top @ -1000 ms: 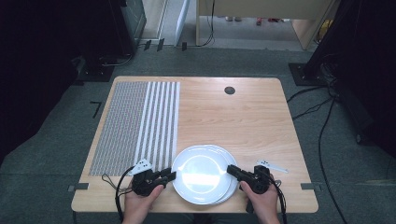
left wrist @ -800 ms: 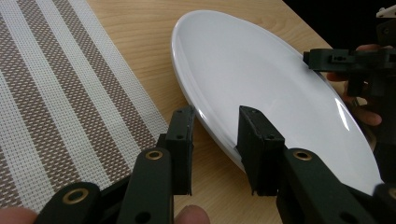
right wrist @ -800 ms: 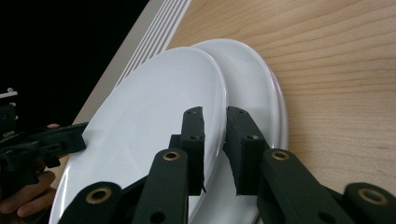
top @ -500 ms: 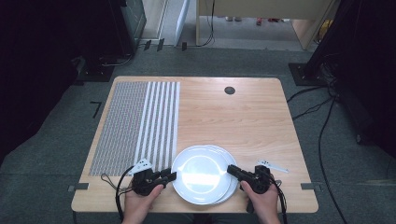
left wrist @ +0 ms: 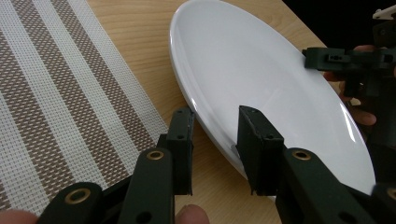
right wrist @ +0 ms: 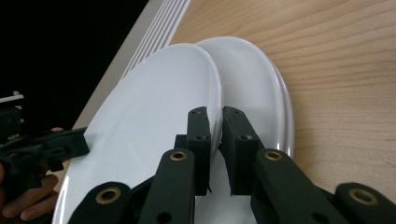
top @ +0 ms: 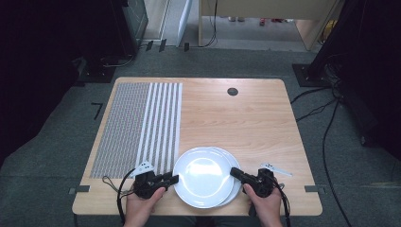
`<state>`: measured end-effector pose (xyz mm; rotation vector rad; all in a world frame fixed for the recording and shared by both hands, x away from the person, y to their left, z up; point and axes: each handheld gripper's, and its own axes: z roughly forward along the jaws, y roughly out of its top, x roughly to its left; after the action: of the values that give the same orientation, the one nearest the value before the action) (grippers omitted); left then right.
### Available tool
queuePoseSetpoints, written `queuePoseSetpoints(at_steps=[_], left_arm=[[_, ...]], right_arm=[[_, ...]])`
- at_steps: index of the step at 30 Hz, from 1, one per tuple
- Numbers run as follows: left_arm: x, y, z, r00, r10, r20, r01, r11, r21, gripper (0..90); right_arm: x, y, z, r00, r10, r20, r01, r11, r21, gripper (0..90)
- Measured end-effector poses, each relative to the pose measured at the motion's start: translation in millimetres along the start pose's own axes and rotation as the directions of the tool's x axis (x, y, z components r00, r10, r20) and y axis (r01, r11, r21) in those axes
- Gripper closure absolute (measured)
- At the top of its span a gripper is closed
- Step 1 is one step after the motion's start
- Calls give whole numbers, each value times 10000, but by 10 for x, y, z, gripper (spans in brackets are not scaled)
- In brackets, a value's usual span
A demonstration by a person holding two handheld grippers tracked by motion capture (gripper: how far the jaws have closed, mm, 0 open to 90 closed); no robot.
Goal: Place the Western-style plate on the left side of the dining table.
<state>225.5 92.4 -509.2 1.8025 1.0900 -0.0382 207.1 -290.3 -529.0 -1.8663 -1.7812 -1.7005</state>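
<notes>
- Two white plates sit stacked near the bottom centre of the high view: the upper plate [top: 204, 176] lies offset to the left on the lower plate [top: 235, 166], whose rim peeks out at the right.
- In the right gripper view the upper plate [right wrist: 154, 126] tilts up off the lower plate [right wrist: 261, 93].
- The right gripper [top: 235, 172] reaches in from the lower right; its jaws have just been closing and now clamp the upper plate's right rim — the rim [right wrist: 215, 121] runs between the two pads.
- The left gripper [top: 173, 179] comes in from the lower left. Its jaws have just been closing too, yet in the left gripper view they straddle the plate's near rim [left wrist: 215, 135] with a gap showing — not pinching it.
- A striped woven placemat [top: 142, 125] covers the left part of the wooden table [top: 246, 123], just beside the plates.
</notes>
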Motion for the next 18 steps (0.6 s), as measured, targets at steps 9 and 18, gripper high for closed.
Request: queuePoseSetpoints(at_steps=[9, 18], left_arm=[[-8, 12, -17, 9995, -136, 280, 137, 9999, -56, 717], [-35, 21, -23, 9986, -168, 499, 173, 9998, -93, 739]], right_arm=[[13, 12, -30, 9980, 415, -481, -423, 9990, -140, 843], [-31, 39, -63, 9871, 1402, -776, -1406, 9901, -6, 882]])
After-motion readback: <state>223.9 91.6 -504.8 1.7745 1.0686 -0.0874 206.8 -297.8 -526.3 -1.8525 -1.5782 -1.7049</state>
